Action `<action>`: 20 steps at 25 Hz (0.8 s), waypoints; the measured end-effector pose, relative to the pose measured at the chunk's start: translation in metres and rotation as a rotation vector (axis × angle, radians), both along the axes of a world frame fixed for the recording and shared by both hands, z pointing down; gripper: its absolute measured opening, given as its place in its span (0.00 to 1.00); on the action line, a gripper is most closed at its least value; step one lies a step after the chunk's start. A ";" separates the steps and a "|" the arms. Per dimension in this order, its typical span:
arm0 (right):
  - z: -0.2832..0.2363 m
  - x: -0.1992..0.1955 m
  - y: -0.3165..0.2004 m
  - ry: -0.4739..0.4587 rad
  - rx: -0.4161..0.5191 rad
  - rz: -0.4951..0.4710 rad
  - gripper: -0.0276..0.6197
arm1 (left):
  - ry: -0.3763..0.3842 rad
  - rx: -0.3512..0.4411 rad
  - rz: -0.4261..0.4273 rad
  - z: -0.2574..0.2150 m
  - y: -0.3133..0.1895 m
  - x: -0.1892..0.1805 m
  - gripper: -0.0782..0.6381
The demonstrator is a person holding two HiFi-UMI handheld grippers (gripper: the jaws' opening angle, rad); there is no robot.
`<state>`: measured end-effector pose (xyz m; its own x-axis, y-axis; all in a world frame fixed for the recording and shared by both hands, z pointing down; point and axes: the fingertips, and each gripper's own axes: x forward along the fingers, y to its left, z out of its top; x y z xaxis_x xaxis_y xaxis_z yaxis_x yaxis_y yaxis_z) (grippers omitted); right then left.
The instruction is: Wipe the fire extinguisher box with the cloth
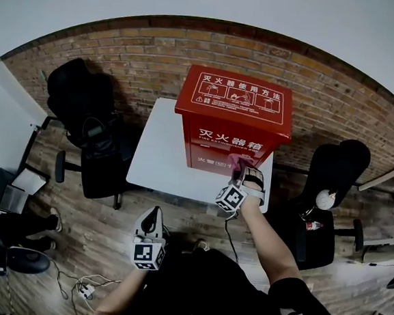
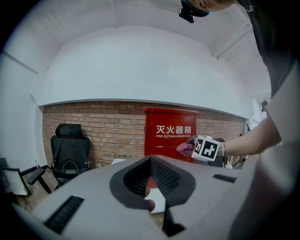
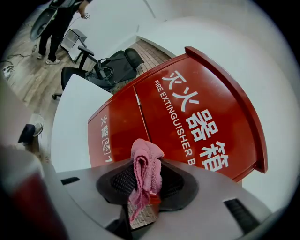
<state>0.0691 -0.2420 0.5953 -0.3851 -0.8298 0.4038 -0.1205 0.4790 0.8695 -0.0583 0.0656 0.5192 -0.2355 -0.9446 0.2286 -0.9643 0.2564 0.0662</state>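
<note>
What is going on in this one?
A person holds a claw in each hand. The right claw is shut on a folded pink cloth and holds it at the front face of the red metal fire extinguisher box, which stands on a white table. The left claw hangs low, away from the box, shut and empty. Wiping of the front looks under way.
</note>
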 end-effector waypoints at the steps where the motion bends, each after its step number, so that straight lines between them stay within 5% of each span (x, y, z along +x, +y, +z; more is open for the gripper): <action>1: -0.004 0.000 0.000 -0.001 0.009 0.000 0.23 | 0.000 0.000 -0.004 0.000 0.001 -0.001 0.14; 20: -0.069 -0.002 0.005 0.014 0.199 -0.016 0.23 | 0.009 -0.008 -0.018 0.005 0.002 -0.005 0.14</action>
